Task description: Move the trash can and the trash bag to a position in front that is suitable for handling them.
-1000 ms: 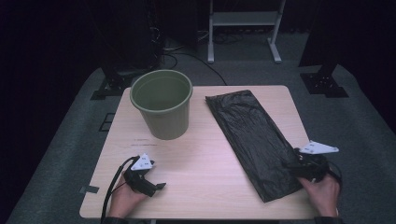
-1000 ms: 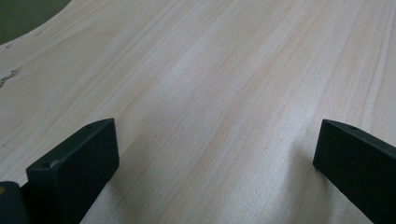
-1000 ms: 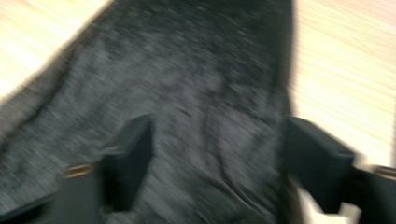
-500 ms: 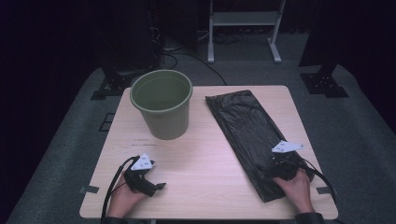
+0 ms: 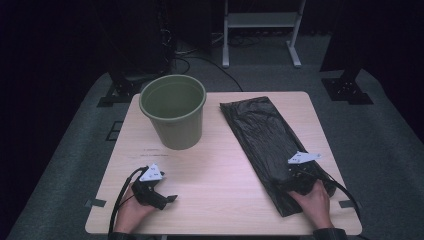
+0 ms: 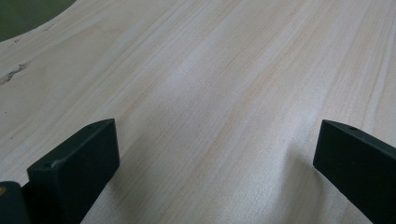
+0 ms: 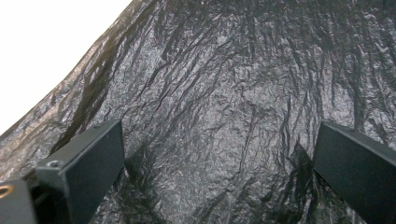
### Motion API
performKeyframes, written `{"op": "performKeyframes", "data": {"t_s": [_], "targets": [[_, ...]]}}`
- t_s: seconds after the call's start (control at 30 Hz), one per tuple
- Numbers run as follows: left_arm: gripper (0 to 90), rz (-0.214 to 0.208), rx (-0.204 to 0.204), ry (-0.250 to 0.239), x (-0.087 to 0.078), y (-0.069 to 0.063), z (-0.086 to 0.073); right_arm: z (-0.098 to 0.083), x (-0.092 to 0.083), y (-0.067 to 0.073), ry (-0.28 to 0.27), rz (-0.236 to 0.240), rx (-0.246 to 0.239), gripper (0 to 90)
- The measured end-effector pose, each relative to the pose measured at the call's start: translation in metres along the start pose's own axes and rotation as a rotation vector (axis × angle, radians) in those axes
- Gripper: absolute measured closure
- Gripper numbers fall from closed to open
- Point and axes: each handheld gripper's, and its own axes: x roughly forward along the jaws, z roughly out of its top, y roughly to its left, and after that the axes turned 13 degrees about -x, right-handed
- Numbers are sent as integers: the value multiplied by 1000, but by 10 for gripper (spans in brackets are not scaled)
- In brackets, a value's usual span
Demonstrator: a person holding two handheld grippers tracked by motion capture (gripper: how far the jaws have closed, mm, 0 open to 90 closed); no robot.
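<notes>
A black plastic bag (image 5: 262,132) lies flat and crinkled on the right half of the wooden table (image 5: 220,180). My right gripper (image 5: 300,174) rests over the bag's near end. Its jaws have just been opening and now stand wide apart, and the bag (image 7: 224,93) lies spread beneath them, unpinched. An olive-green bucket (image 5: 173,111) stands upright at the back left. My left gripper (image 5: 159,192) sits open low on bare wood at the front left, with nothing between its jaws (image 6: 210,158). The bucket's edge (image 6: 23,14) shows at the top left of the left gripper view.
The table's front edge runs just behind both hands. Its right edge is close to the bag. A white metal frame (image 5: 260,30) and black stand feet (image 5: 347,92) sit on the dark floor beyond the table. Bare wood lies between bucket and bag.
My right hand has slid left from the table's right edge onto the near end of the black bag and sunk a little. The left hand has stayed put.
</notes>
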Motion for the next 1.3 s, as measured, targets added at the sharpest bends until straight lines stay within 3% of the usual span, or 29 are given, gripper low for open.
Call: {"op": "performKeyframes", "data": {"t_s": [0.17,0.6,0.93,1.3], "targets": [[0,-2,-25,-44,-9,1,2,0,0,0,0,0,0,10],[0,-13,-57,-74,-30,0,21,0,0,0,0,0,0,10],[0,7,-64,-94,-48,0,40,0,0,0,-1,1,0,10],[0,30,-101,-122,-68,7,61,0,0,0,0,1,0,10]]}}
